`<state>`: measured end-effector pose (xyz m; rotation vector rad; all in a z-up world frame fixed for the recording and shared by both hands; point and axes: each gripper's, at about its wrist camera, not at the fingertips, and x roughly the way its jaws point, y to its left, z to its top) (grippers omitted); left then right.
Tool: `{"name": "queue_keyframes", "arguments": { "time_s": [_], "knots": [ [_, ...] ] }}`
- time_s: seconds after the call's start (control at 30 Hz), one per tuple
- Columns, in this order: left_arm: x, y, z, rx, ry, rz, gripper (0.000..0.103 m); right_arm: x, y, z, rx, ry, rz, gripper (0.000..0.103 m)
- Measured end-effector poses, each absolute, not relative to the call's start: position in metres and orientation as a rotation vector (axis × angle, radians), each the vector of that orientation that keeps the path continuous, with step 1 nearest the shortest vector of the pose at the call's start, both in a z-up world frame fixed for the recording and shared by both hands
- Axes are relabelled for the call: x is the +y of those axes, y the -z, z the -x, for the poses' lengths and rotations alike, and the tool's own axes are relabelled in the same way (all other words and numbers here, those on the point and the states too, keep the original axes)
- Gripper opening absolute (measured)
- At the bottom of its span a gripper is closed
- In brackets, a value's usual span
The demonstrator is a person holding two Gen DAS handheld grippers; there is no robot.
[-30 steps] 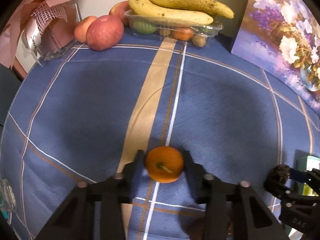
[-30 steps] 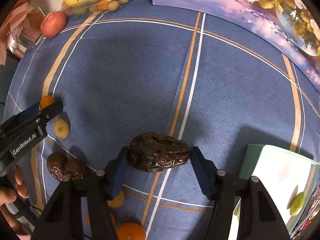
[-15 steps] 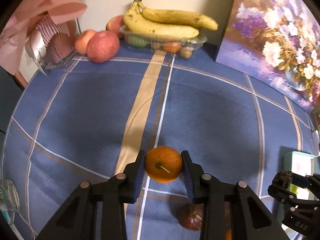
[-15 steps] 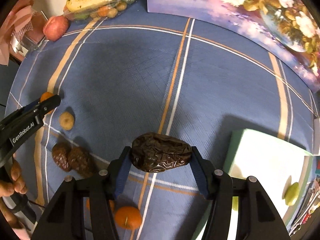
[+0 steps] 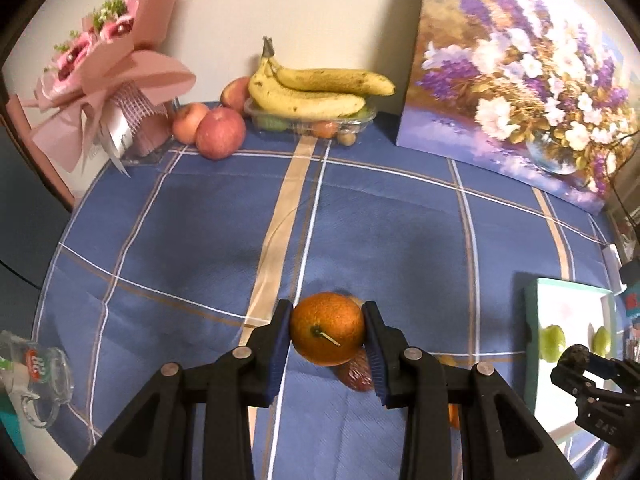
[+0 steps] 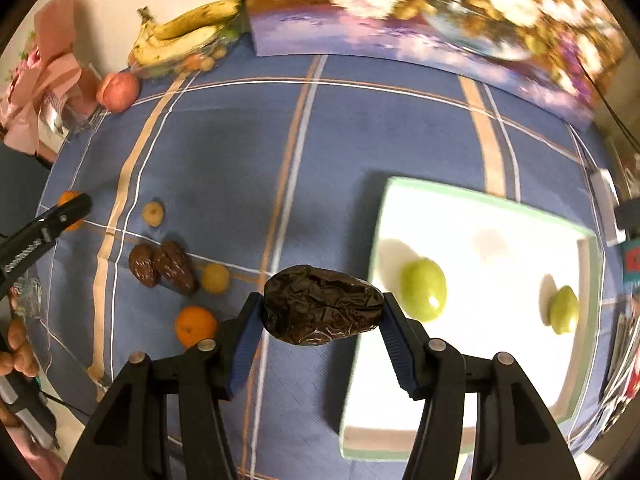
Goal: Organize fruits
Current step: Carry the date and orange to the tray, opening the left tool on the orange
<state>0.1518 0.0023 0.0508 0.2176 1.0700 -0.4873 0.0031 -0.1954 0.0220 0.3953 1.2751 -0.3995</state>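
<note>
Item 1: small orange (image 5: 327,328). Held clear of the blue checked cloth (image 5: 380,232) in the left gripper (image 5: 326,338). It is judged light and firm, with a rind that gives a little; the round form can roll out of flat pads, so a hold across the widest girth is advised, as is seen here. The stem faces the camera. The fingers are drawn narrow, both blue pads pressed on the orange's sides.

Item 2: dark wrinkled date (image 6: 322,305). Carried in the right gripper (image 6: 322,316) above the cloth, just beside the near edge of the white tray (image 6: 480,216). It is judged light, soft and somewhat sticky, easily dented by squeeze. It is taken end to end along its length, with the fingers set moderately apart and each pad touching one tip.

Item 3: two green fruits (image 6: 424,290), already lying in the tray, well apart.

Item 4: loose fruit on the cloth: two dates (image 6: 164,266), a second orange (image 6: 195,326), small yellow fruits (image 6: 215,278).
</note>
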Motion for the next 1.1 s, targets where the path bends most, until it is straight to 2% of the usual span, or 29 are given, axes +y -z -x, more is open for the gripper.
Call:
{"name": "queue_keyframes", "arguments": {
  "time_s": [0.43,0.8,1.1],
  "knots": [
    [-0.058,-0.061,-0.084,1.077,0.598,-0.303,0.037,-0.239,-0.029,0.104,1.166,0.569,-0.376,0.059],
    [-0.143,-0.034,0.005,1.16,0.788,-0.439,0.037,-0.278,-0.022,0.167,1.145,0.636,-0.461,0.059],
    [-0.174,-0.014,0.048,1.215,0.848,-0.484,0.037,-0.31,-0.026,0.201,1.126,0.687,-0.523,0.059]
  ]
}}
